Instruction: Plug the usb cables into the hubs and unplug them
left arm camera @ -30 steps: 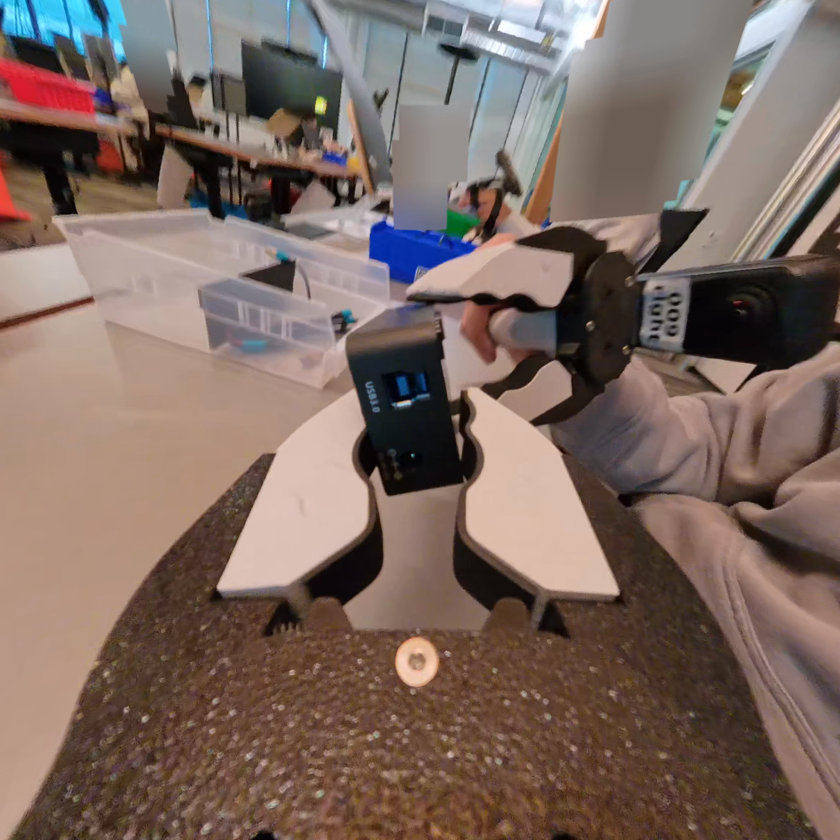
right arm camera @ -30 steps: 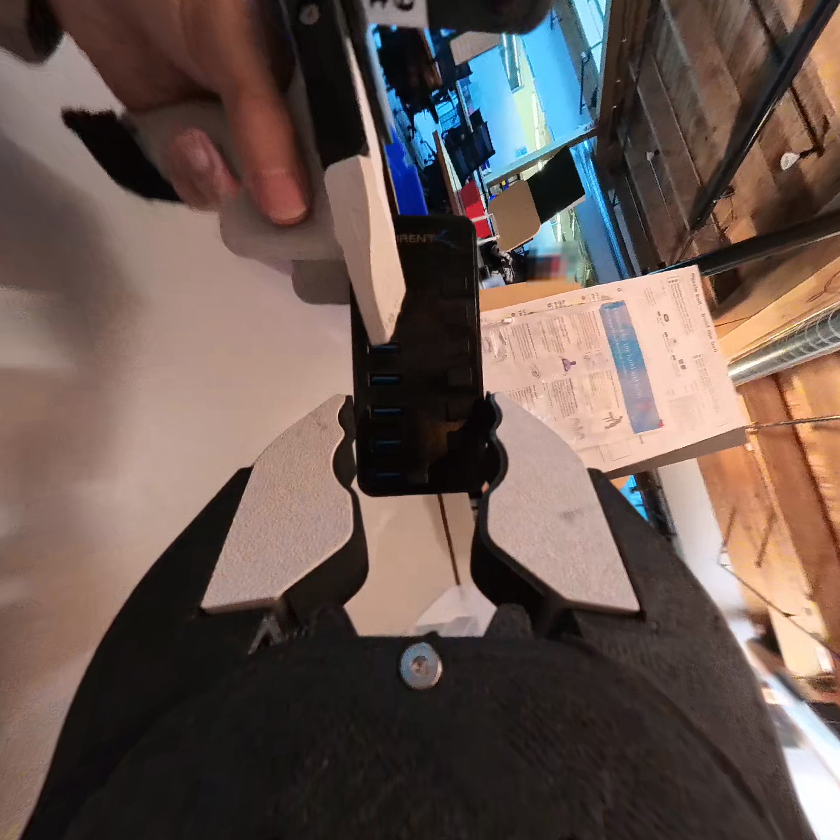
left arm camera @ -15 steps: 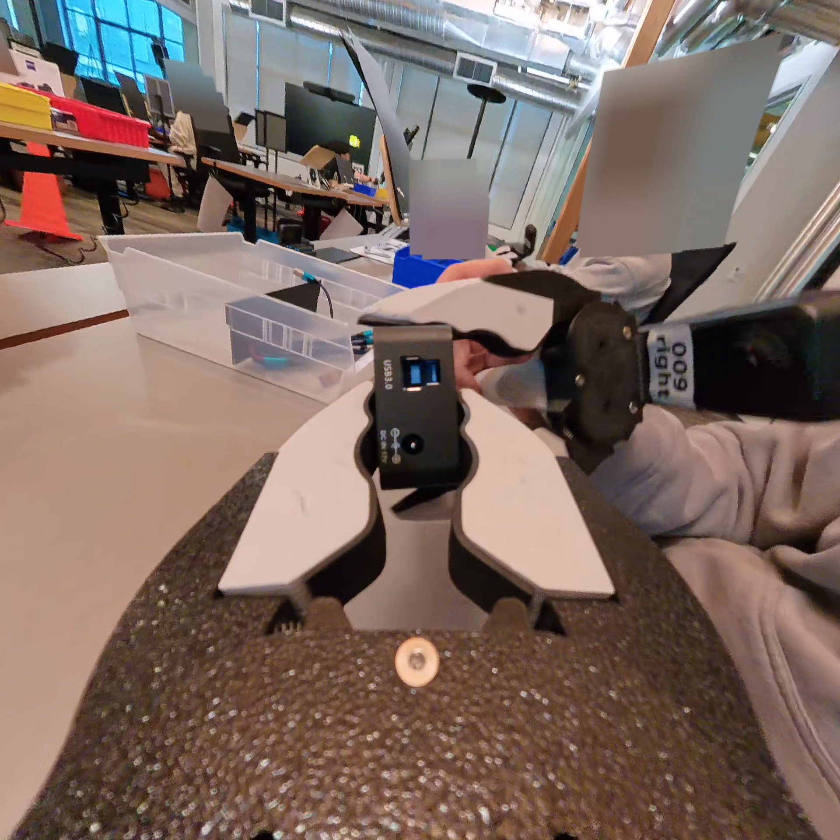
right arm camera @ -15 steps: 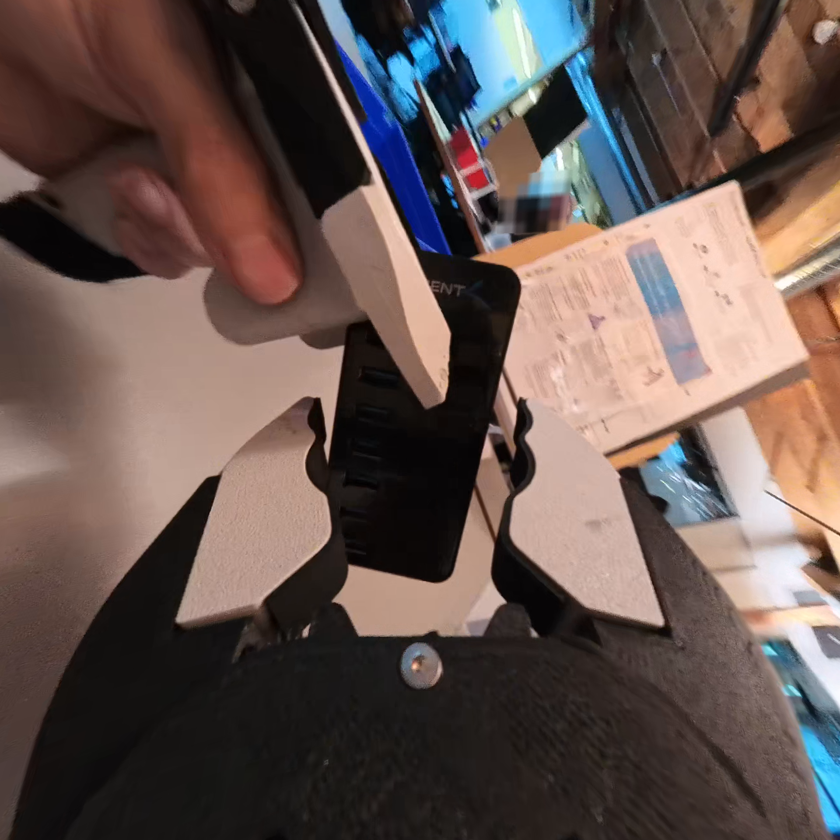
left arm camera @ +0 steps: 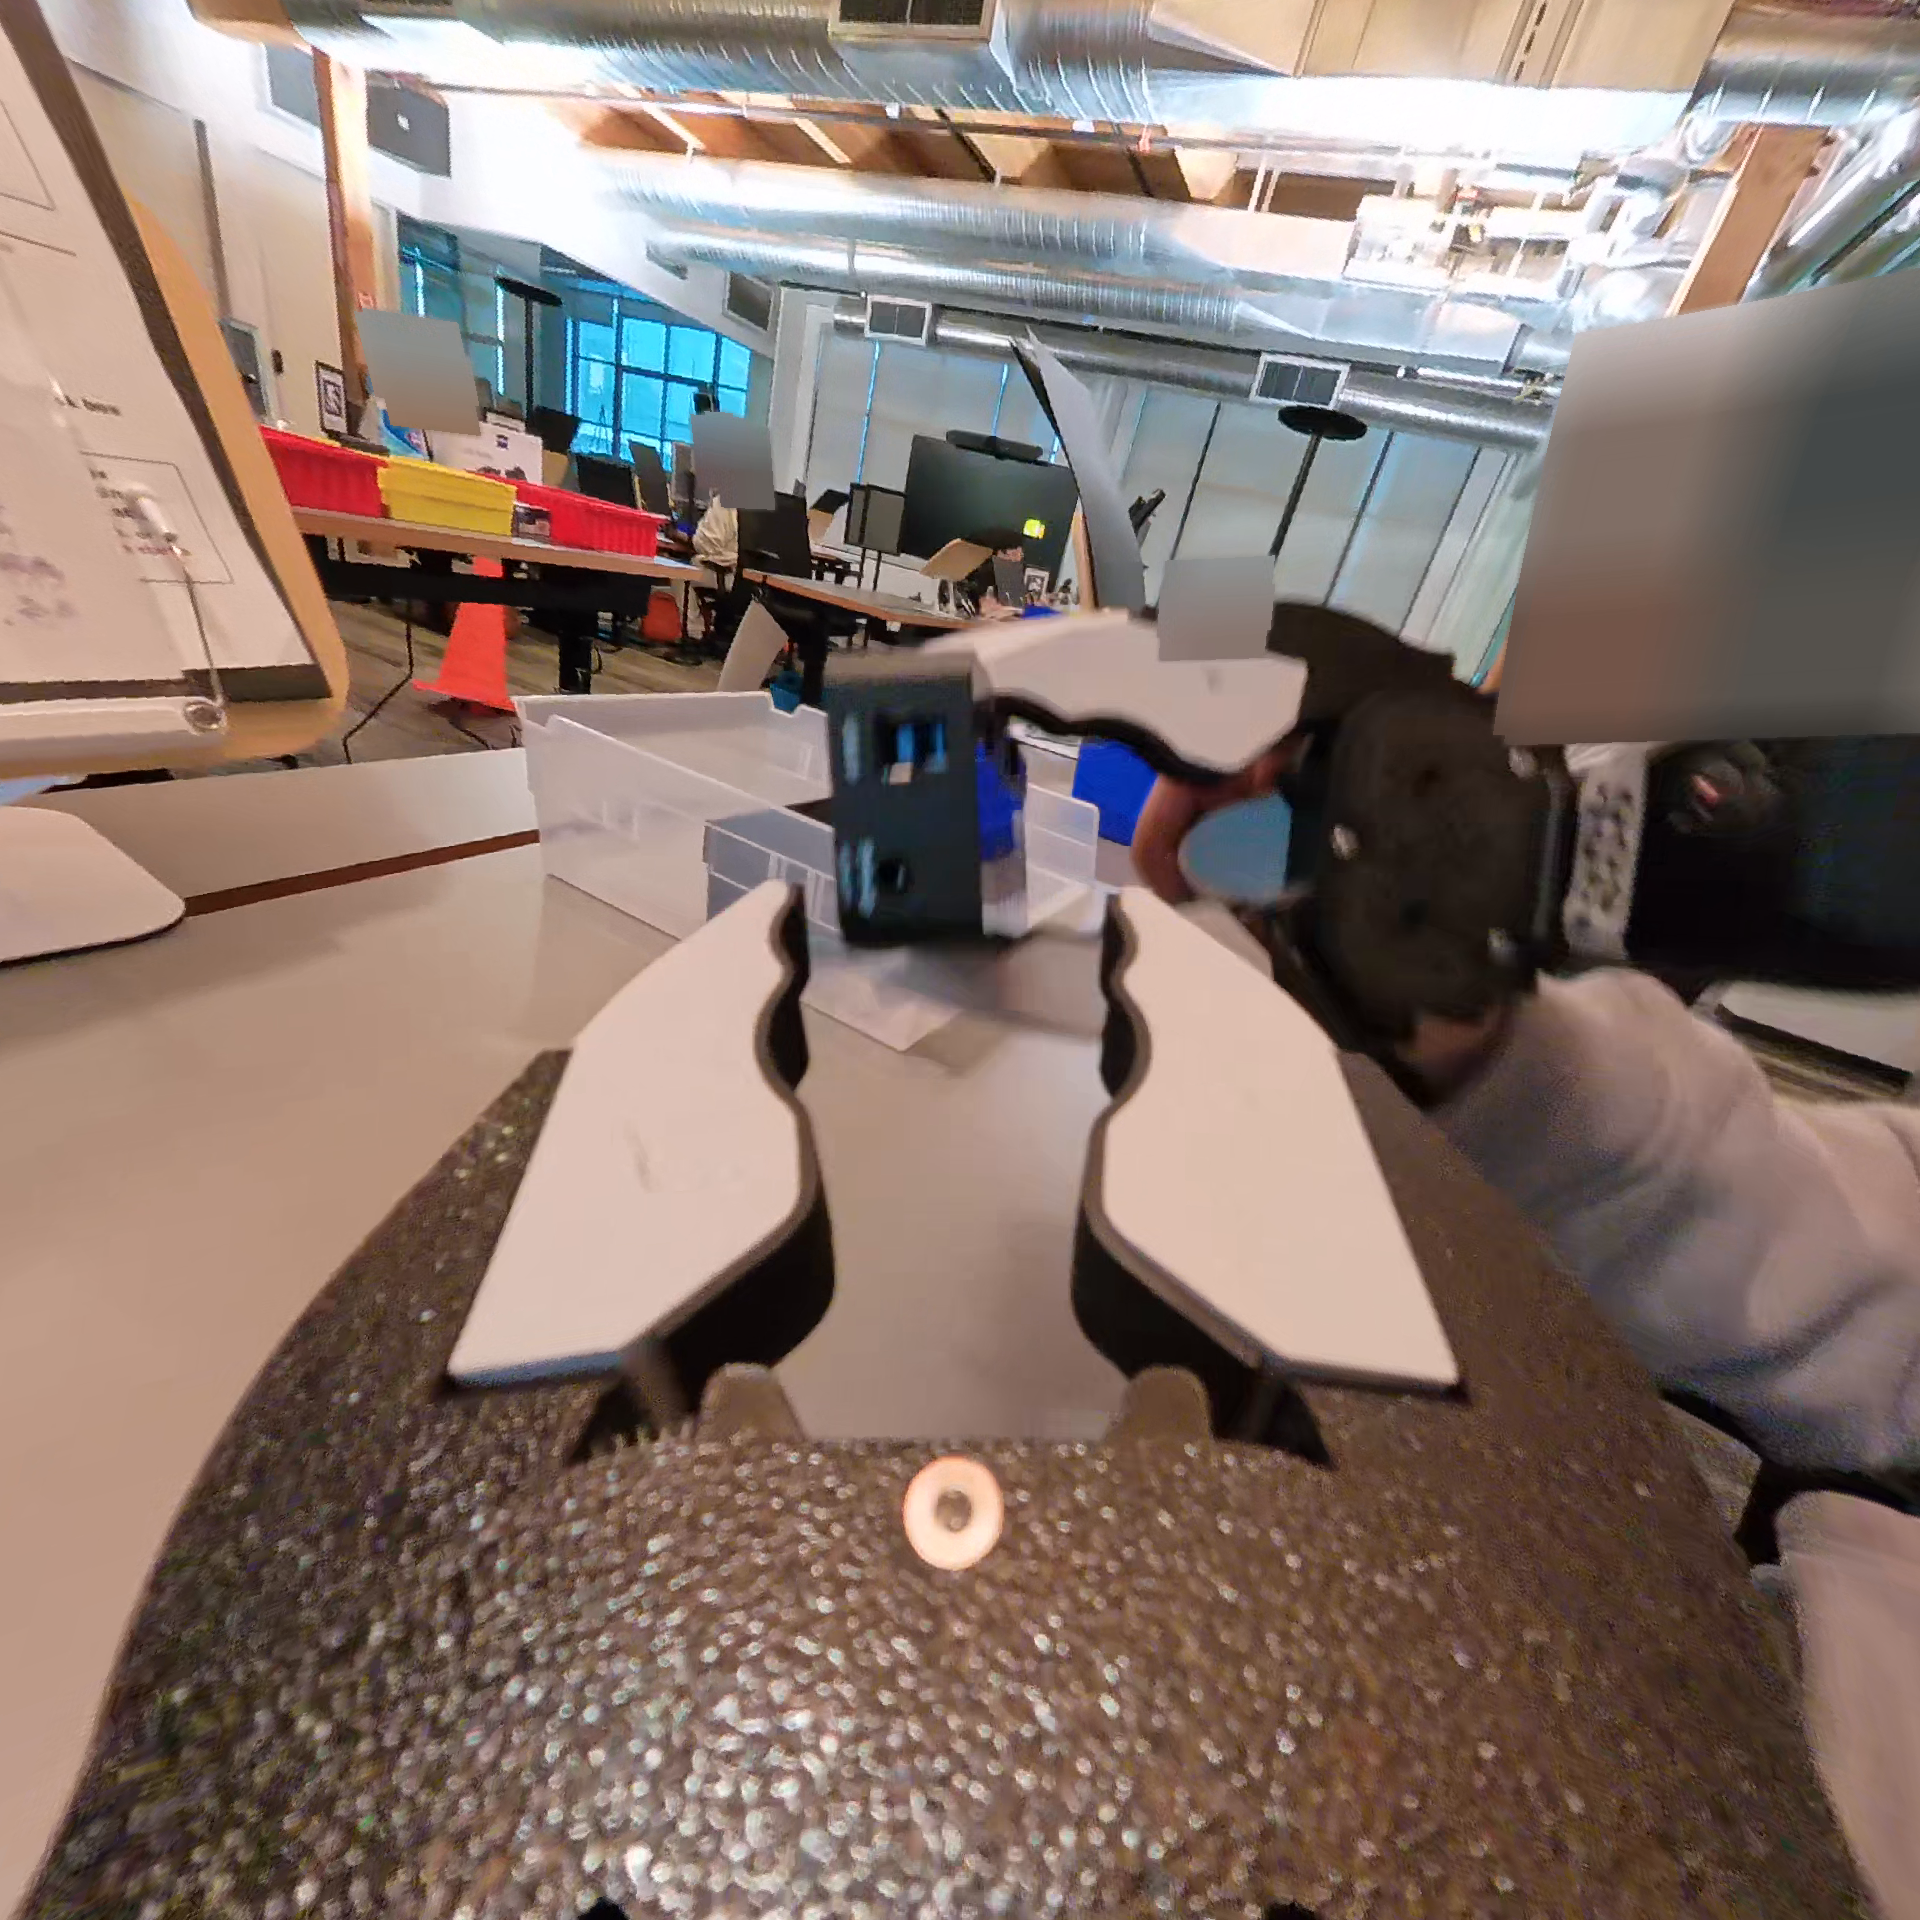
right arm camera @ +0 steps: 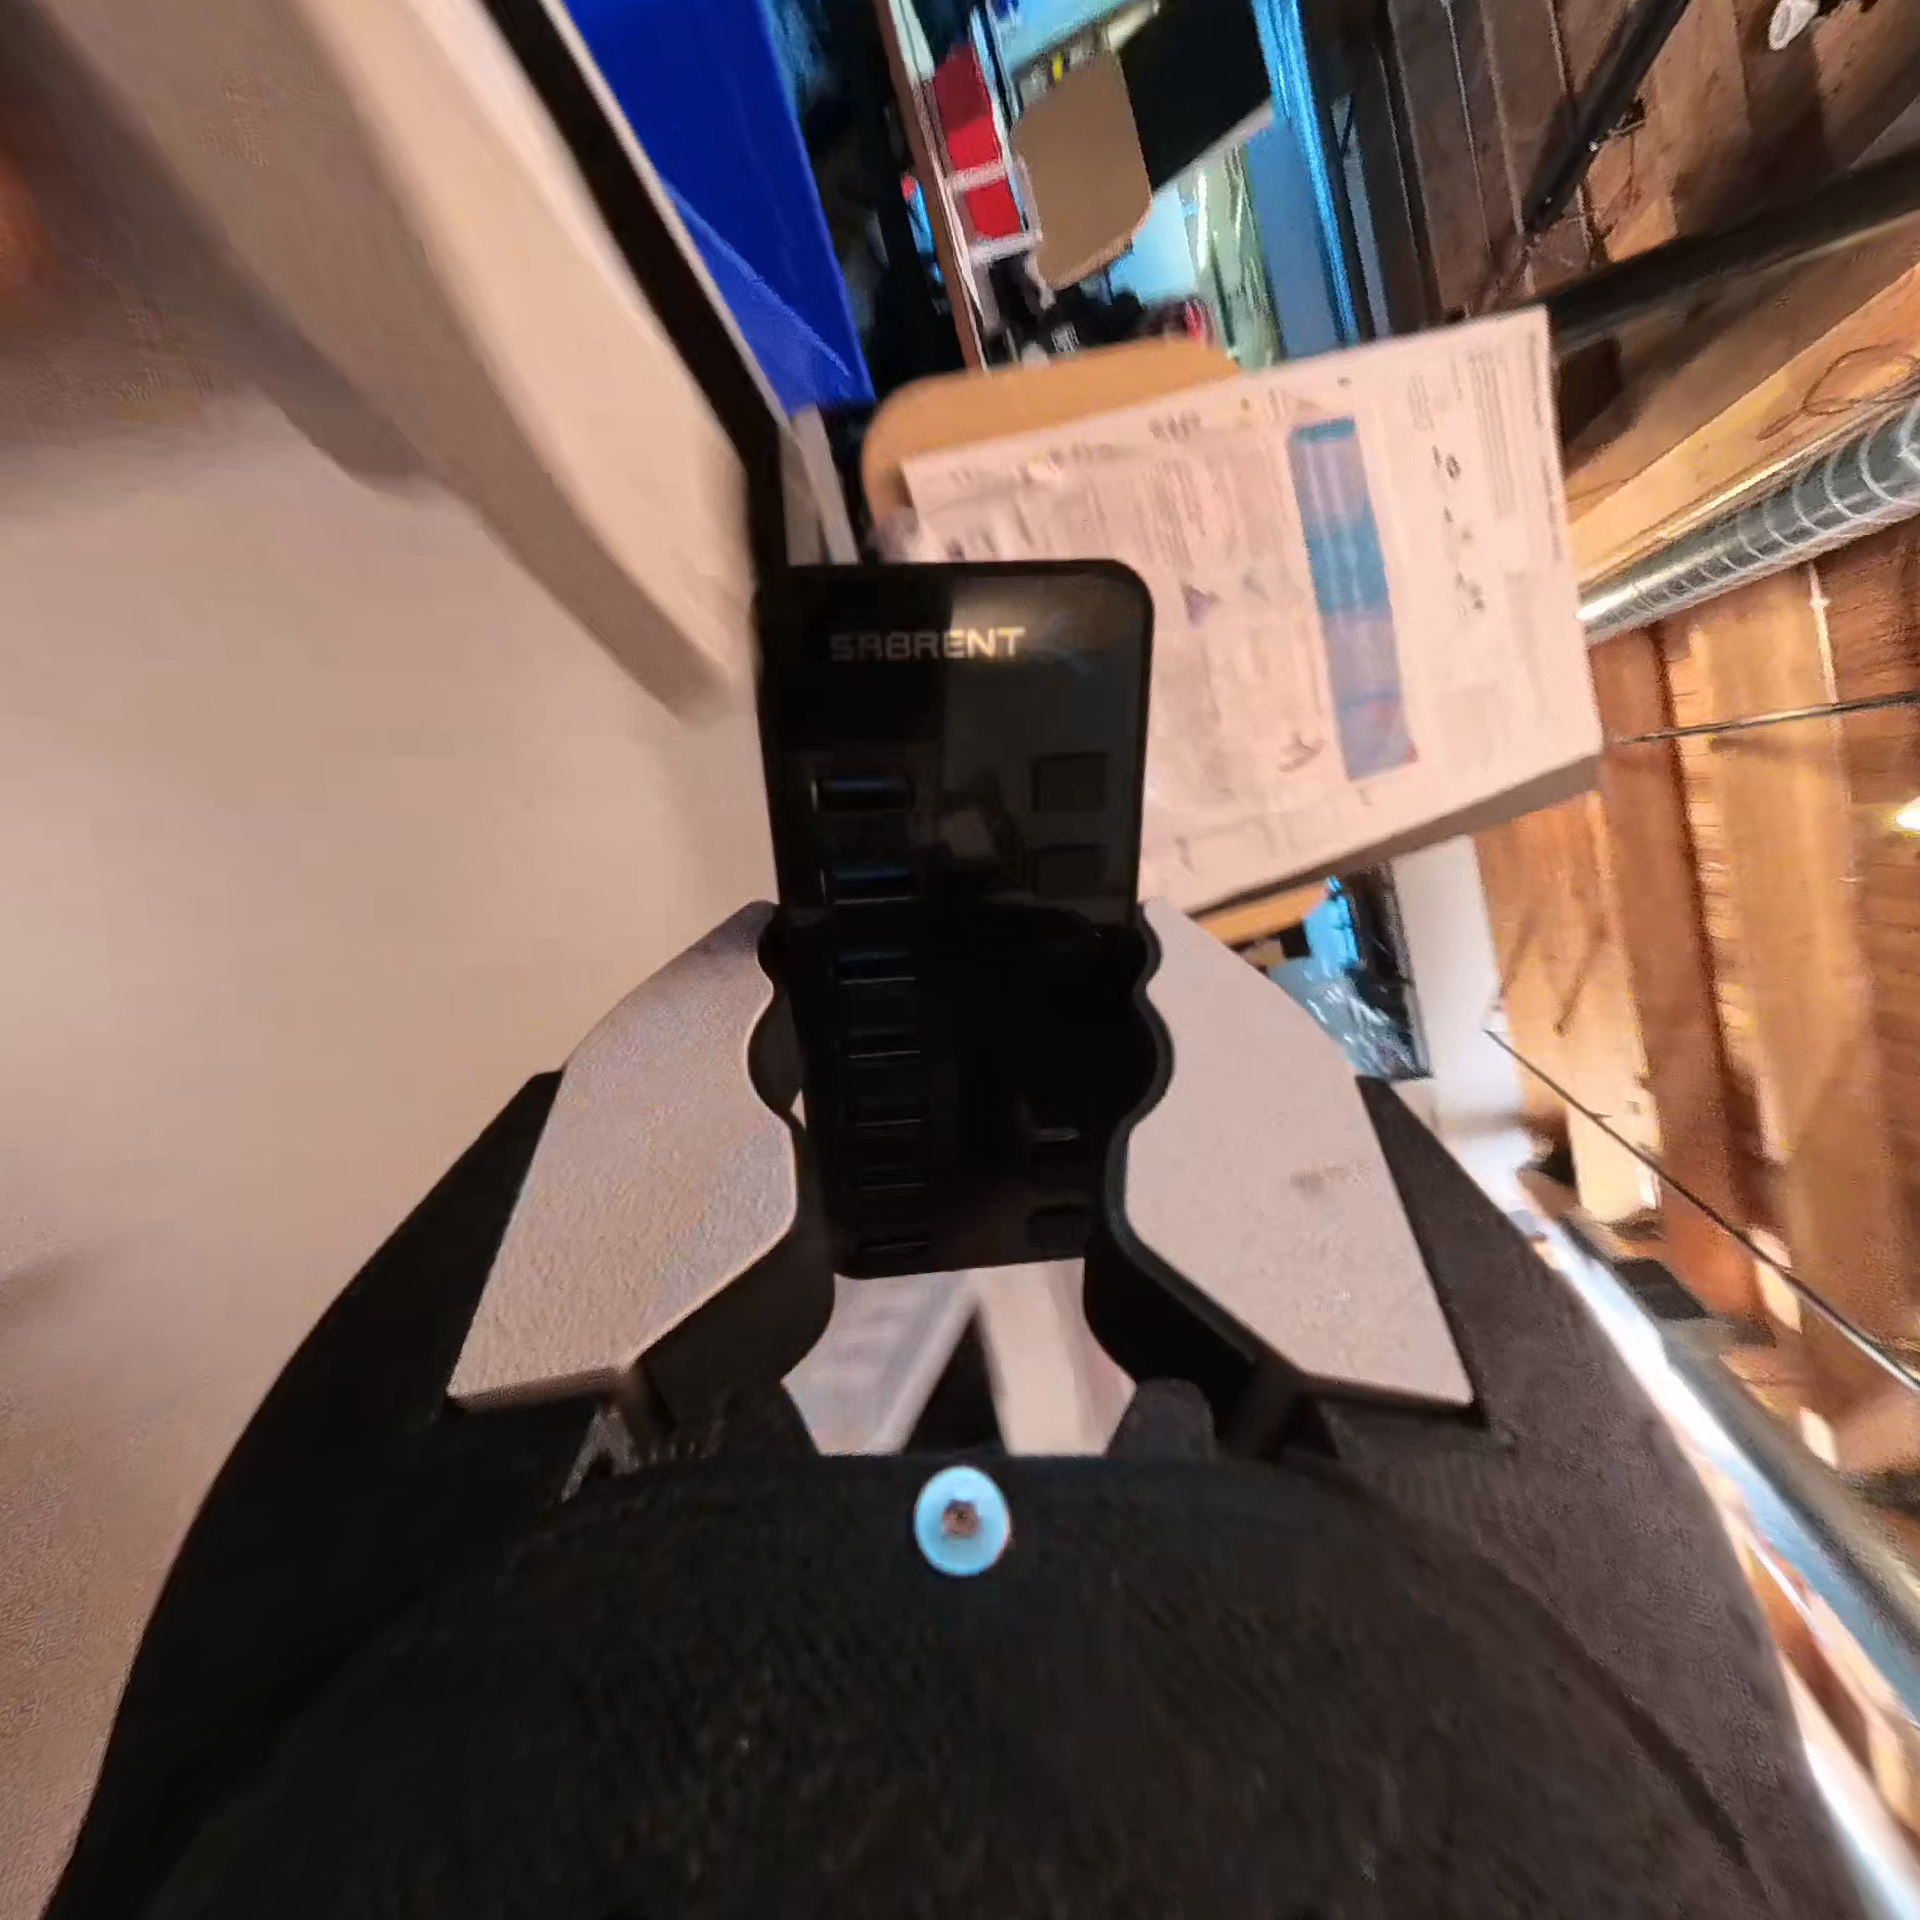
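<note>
While the right hand-held gripper (right arm camera: 961, 1049) clamps the black hub (right arm camera: 961, 914) by its long edges above the tabletop (left arm camera: 260, 1039), left hand-held gripper (left arm camera: 951, 997) gapes empty; hub looks rigid, light, glossy-slippery, so side grip suits.

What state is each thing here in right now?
Left gripper: fingers open, holding nothing.
Right gripper: fingers shut on the hub.
Hub: held off the table, no cable plugged into the ports that show.
Clear bins: resting on the table.
</note>
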Motion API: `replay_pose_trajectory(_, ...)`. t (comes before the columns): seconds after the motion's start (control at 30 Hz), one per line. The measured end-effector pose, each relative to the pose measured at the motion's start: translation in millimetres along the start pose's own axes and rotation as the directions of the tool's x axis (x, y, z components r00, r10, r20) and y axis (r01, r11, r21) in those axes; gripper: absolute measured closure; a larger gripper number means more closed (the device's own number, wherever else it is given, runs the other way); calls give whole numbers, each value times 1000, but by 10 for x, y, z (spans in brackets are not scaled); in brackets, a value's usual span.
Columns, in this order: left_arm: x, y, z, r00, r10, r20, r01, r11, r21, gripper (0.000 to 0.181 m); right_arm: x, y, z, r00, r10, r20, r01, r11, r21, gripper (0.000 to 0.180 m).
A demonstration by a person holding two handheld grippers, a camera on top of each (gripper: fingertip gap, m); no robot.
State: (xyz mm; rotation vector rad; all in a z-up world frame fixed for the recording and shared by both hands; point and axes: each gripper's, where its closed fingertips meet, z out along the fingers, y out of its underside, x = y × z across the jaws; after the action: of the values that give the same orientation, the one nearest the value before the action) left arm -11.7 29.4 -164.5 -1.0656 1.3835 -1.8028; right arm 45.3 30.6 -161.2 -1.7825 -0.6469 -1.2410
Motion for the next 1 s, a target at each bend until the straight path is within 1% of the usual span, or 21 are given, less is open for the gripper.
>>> replay_pose_trajectory(0.07, -37, 9, -22, 1000, 14, 3, -14, 1000, -14, 123, 392, 353, 27, 999, -37, -21, 36, 997, -67, 117)
replay_pose_trajectory(0.13, -79, 34, -40, 999, 43, 3, -43, 999, -26, 123, 775, 837, 105, 997, -73, 14, 74, 982, -172, 118)
replay_pose_trajectory(0.2, -128, 83, -43, 998, 62, 7, -62, 997, -35, 125, 1041, 1346, 234, 990, -88, 113, 114, 959, -258, 119)
replay_pose_trajectory(0.23, -144, 118, -35, 998, 60, 0, -60, 997, -43, 126, 1132, 1597, 322, 984, -68, 165, 115, 949, -295, 118)
replay_pose_trajectory(0.33, -207, 220, -2, 1000, 24, -2, -25, 998, -60, 127, 1177, 2310, 580, 941, 32, 337, 118, 902, -414, 119)
replay_pose_trajectory(0.4, -213, 248, 10, 1000, 13, -21, -14, 999, -51, 131, 1046, 2694, 750, 898, 114, 424, 112, 875, -471, 119)
replay_pose_trajectory(0.5, -246, 262, 3, 999, 31, -24, -32, 999, -43, 132, 776, 3149, 988, 848, 190, 495, 131, 830, -543, 120)
replay_pose_trajectory(0.53, -255, 266, -6, 999, 45, -26, -46, 998, -45, 132, 663, 3262, 1051, 825, 217, 522, 143, 813, -565, 120)
replay_pose_trajectory(0.6, -268, 282, -31, 996, 87, -33, -89, 994, -57, 132, 456, 3419, 1181, 788, 221, 574, 189, 802, -567, 120)
replay_pose_trajectory(0.67, -302, 315, -65, 990, 136, -33, -138, 987, -84, 132, 212, 3506, 1229, 712, 234, 662, 247, 799, -548, 120)
replay_pose_trajectory(0.73, -342, 336, -94, 987, 161, -30, -163, 981, -101, 133, 53, 3615, 1258, 661, 246, 709, 290, 788, -544, 120)
replay_pose_trajectory(0.8, -372, 343, -105, 989, 145, -28, -147, 984, -103, 134, -117, 3647, 1238, 588, 317, 744, 267, 792, -549, 119)
replay_pose_trajectory(0.87, -350, 348, -103, 992, 113, -56, -118, 989, -93, 134, -224, 3676, 1194, 521, 364, 772, 263, 792, -551, 119)
replay_pose_trajectory(0.9, -348, 363, -101, 993, 99, -64, -105, 990, -98, 134, -234, 3655, 1209, 504, 389, 771, 237, 797, -556, 120)
replay_pose_trajectory(0.97, -327, 404, -103, 992, 88, -92, -98, 988, -118, 134, -261, 3648, 1189, 463, 421, 780, 240, 788, -568, 120)
replay_pose_trajectory(1.0, -315, 412, -104, 991, 85, -101, -98, 987, -124, 134, -292, 3628, 1149, 425, 458, 781, 244, 773, -586, 120)
